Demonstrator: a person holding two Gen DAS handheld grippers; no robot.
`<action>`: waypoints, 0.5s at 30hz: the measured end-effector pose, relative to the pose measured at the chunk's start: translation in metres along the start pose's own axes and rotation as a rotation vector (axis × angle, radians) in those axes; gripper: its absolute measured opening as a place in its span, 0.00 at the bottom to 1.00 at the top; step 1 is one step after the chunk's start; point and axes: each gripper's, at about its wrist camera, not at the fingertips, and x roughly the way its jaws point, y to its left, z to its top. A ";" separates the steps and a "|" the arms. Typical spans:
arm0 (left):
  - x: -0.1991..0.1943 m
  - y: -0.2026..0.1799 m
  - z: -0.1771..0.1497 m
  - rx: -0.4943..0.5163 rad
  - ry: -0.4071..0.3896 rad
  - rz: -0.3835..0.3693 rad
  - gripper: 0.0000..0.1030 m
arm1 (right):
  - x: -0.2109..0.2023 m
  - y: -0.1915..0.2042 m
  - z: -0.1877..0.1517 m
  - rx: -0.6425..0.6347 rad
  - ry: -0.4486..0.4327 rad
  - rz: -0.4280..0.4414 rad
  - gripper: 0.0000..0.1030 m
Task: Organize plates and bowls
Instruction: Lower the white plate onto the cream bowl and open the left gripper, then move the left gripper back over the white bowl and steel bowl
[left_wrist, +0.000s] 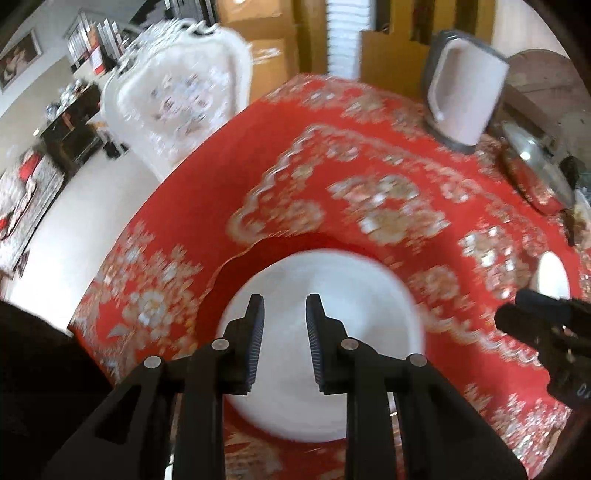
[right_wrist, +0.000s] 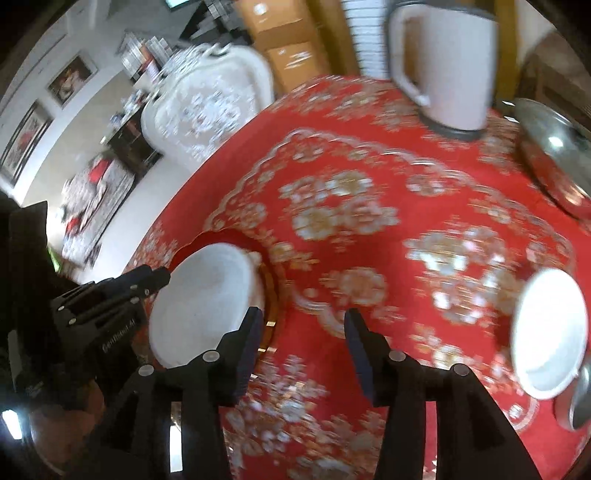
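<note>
A table under a red floral tablecloth (right_wrist: 332, 177) carries a white plate (right_wrist: 207, 306) at nine o'clock near its edge, a second white plate (right_wrist: 550, 332) at three, a white kettle (right_wrist: 443, 70) at twelve and a metal lid (right_wrist: 554, 155) at two

Right wrist view: pale lettering on the black body of the left claw (right_wrist: 164, 278), partly blurred; reads roughly "GenRobot.AI", last characters unsure.

Left wrist view: pale characters on the black body of the right claw (left_wrist: 517, 306) at the frame's right edge, cut off; something like "0" and "A", no whole word legible.

Labels on cardboard boxes (right_wrist: 284, 40) behind the table: too blurred to read.
</note>
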 end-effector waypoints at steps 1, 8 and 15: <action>-0.001 -0.008 0.004 0.010 -0.005 -0.011 0.24 | -0.010 -0.011 -0.002 0.020 -0.016 -0.015 0.52; -0.018 -0.084 0.023 0.116 -0.068 -0.088 0.66 | -0.062 -0.079 -0.021 0.156 -0.091 -0.164 0.71; -0.038 -0.147 0.035 0.207 -0.121 -0.158 0.67 | -0.114 -0.139 -0.049 0.307 -0.166 -0.245 0.72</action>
